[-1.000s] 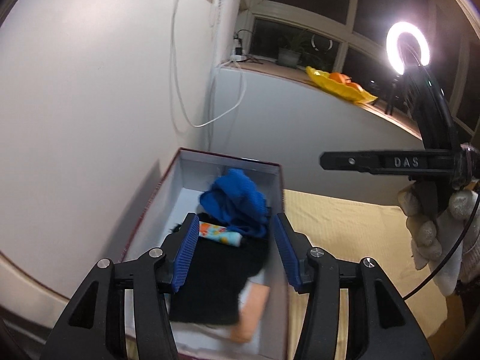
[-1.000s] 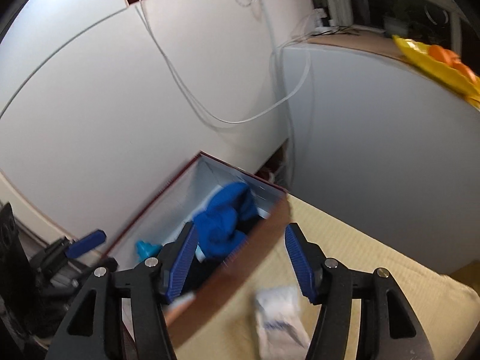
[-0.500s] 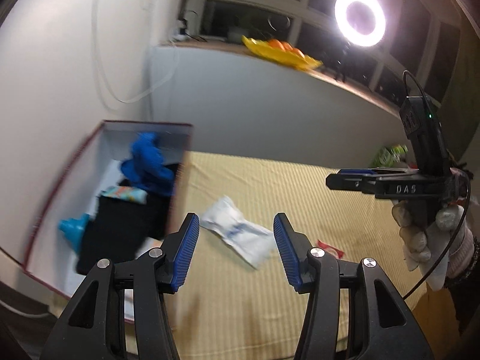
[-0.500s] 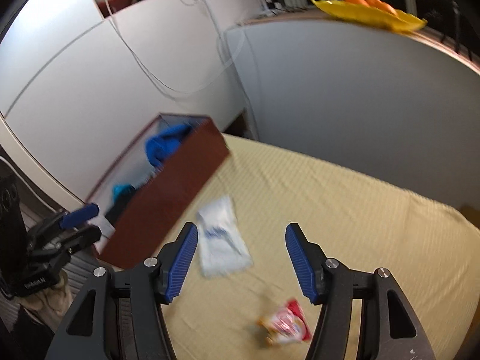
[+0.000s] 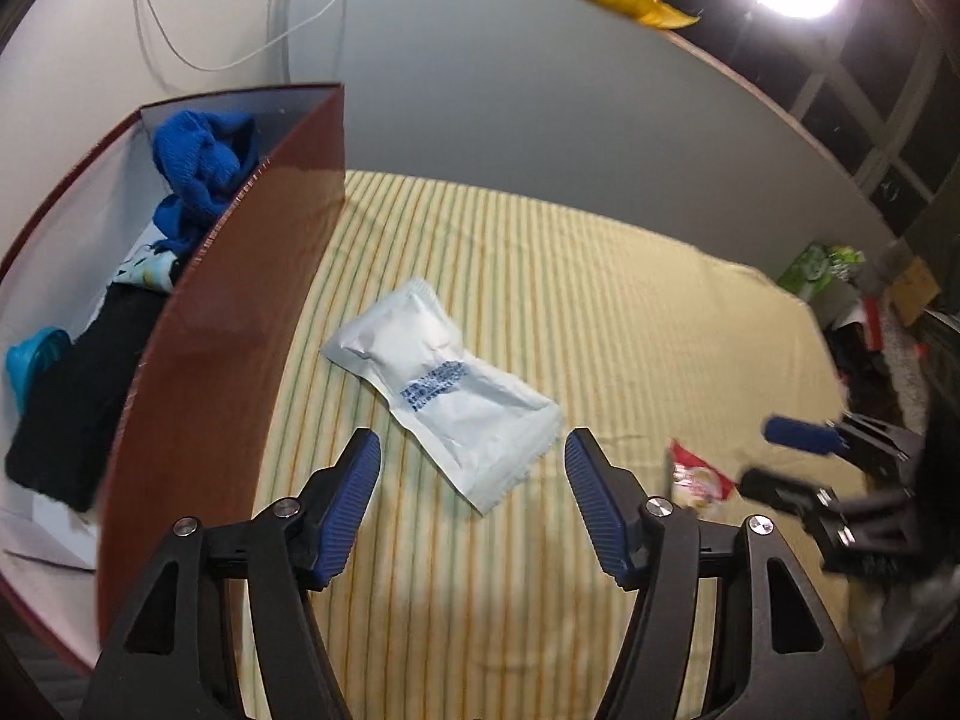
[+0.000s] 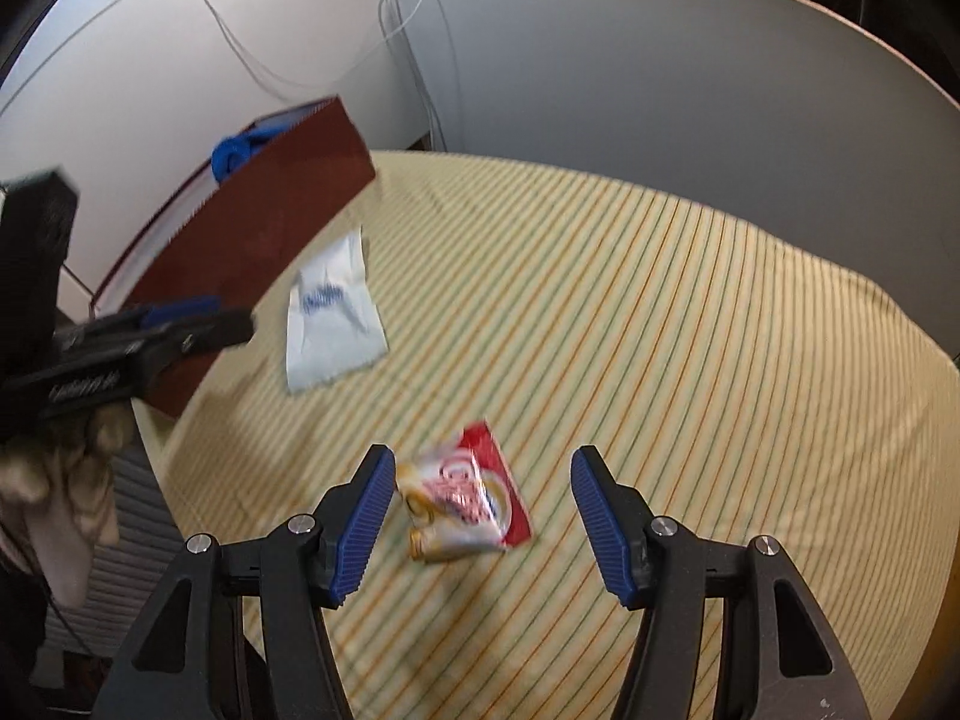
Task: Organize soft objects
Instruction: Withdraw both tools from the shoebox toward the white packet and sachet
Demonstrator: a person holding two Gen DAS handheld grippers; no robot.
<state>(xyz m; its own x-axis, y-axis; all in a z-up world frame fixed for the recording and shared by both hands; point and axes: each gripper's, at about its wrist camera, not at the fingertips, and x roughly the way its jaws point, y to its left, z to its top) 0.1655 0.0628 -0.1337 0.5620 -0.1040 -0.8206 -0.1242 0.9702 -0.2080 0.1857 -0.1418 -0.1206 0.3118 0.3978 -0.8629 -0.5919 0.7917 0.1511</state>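
White pouch (image 5: 441,387) ahead of spread, empty left fingers (image 5: 354,507); red packet (image 6: 465,495) between spread right fingers (image 6: 600,516).

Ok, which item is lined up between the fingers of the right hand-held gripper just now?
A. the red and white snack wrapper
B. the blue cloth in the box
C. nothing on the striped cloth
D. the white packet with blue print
A: in the right wrist view the red and white snack wrapper lies on the striped cloth between the open fingers of the right hand-held gripper; the white packet lies farther off, by the box.
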